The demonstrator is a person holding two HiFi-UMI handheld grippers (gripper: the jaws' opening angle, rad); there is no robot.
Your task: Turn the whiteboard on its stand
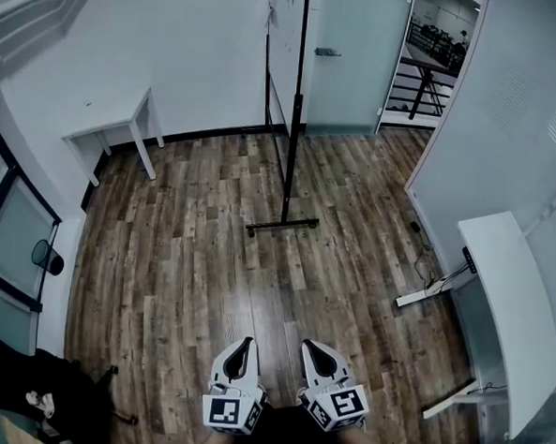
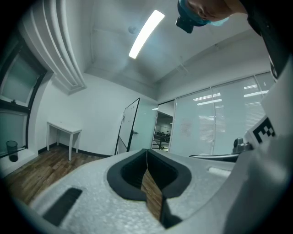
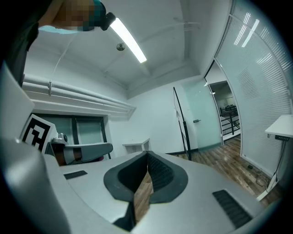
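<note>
Both tools, the left gripper [image 1: 240, 345] and the right gripper [image 1: 318, 351], sit low and near, jaws closed on nothing, likely because the whiteboard [image 1: 297, 96] stands far off — edge-on and out of reach.

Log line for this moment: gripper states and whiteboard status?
left gripper: shut, empty | right gripper: shut, empty | whiteboard: edge-on on stand, across the floor, untouched

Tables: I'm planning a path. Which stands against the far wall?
The small table left of the whiteboard stand; the long desk lines the right-hand wall.
</note>
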